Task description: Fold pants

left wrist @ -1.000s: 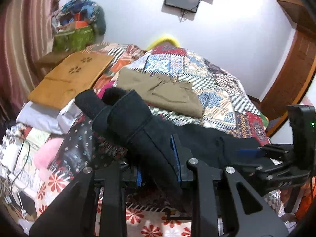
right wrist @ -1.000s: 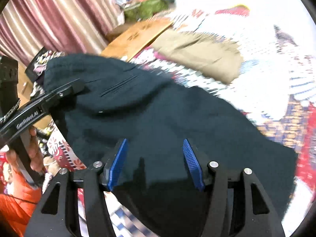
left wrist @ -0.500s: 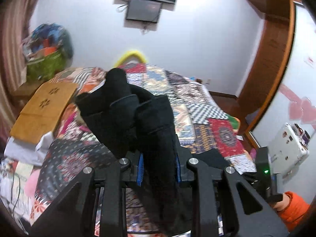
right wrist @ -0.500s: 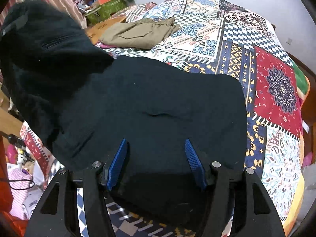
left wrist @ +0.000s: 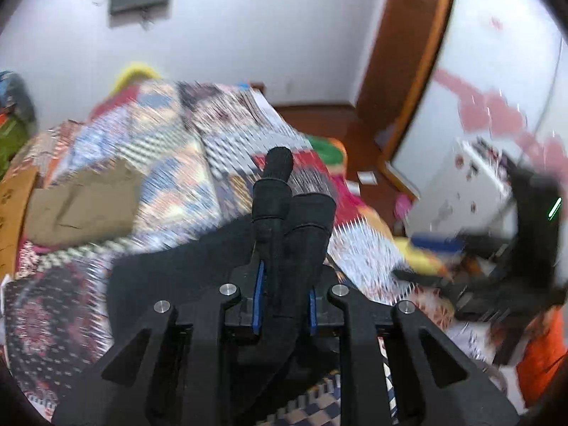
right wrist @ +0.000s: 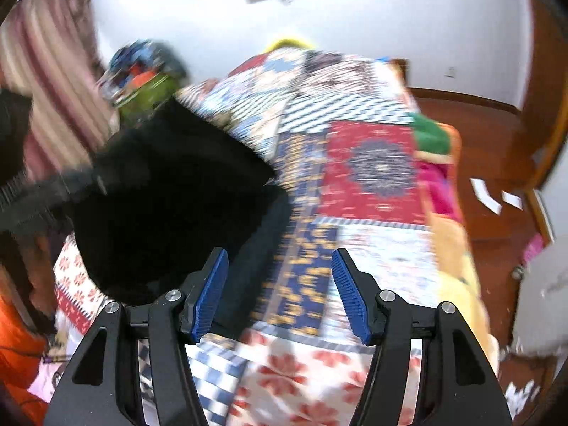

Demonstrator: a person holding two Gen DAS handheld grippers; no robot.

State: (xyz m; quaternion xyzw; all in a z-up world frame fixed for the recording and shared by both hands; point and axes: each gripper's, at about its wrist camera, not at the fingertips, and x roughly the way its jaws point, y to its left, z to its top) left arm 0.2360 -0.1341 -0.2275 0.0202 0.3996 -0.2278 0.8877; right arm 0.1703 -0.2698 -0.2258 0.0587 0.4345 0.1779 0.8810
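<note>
The black pants point(left wrist: 177, 277) lie partly spread on the patchwork quilt point(left wrist: 170, 177). A bunched, rolled end of them stands up between the pads of my left gripper point(left wrist: 285, 284), whose jaws are closing on the cloth. In the right wrist view the black pants point(right wrist: 170, 195) fill the left side as a dark, blurred mass. My right gripper point(right wrist: 280, 291) is open over bare quilt just to the right of the pants' edge, with nothing between its blue pads. The right gripper's body point(left wrist: 497, 248) shows blurred at the right of the left wrist view.
Folded khaki pants point(left wrist: 81, 206) and a wooden board point(left wrist: 14, 206) lie at the bed's left. The bed's far corner point(right wrist: 436, 142) drops to a wooden floor point(right wrist: 490, 135) with scraps of paper. A white box point(left wrist: 461, 184) stands at the right. A person's orange sleeve point(left wrist: 543, 348) is low right.
Both views have swung to the right. My left gripper carried the bunched black cloth that way. My right gripper slid off the black pants and now sits over bare quilt.
</note>
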